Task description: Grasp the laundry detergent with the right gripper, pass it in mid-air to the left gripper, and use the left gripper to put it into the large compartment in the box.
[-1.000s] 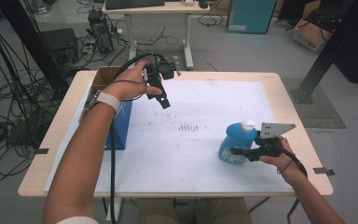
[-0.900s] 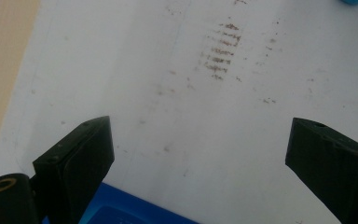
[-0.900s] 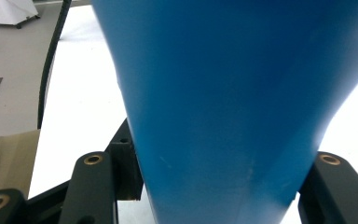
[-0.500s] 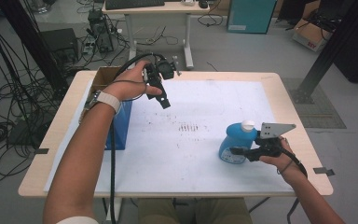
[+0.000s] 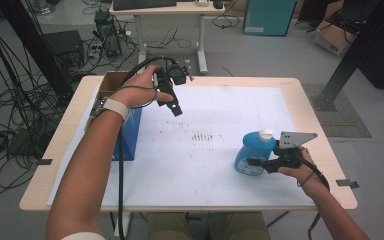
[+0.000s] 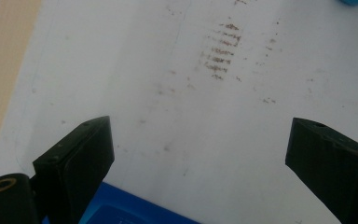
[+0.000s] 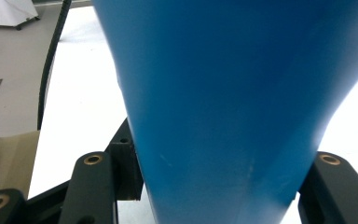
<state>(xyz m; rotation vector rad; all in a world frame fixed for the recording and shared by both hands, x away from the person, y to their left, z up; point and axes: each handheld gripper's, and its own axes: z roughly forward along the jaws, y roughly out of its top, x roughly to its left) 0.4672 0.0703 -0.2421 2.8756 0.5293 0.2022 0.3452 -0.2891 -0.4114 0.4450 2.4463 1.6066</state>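
While both hands are raised over the bench, the scene reads as follows.

Bottle: a blue bottle [image 5: 251,157] with a white cap [image 5: 265,134] stands upright on the white sheet [image 5: 215,165], toward the right near part of the bench [image 5: 67,142].

Right claw: the right claw [image 5: 255,162] is pinching the blue bottle low on its body; in the right gripper view the blue bottle [image 7: 228,93] sits squeezed between the two black jaws, touching both.

Right hand: the right hand [image 5: 300,170] holds its tool level, just to the right of the bottle, with the grey three-cornered plate [image 5: 295,138] on top.

Left claw: the left claw [image 5: 174,108] is spread wide with nothing between the jaws; the left gripper view looks down past both jaws at bare sheet.

Left hand: the left hand [image 5: 142,90] is held above the far left part of the bench, its tool pointing down and toward the middle, well apart from the bottle.

Blue box: a blue box [image 5: 129,135] sits at the left edge of the sheet, below the left forearm; its top edge shows at the bottom of the left gripper view [image 6: 135,217].

Cardboard box: an open brown cardboard box [image 5: 111,82] sits at the far left of the bench, behind the blue box.

Marks: a patch of brown smudges [image 5: 202,136] lies on the sheet near the middle, between the two claws.

Watch: a pale band [image 5: 114,107] circles the left wrist.
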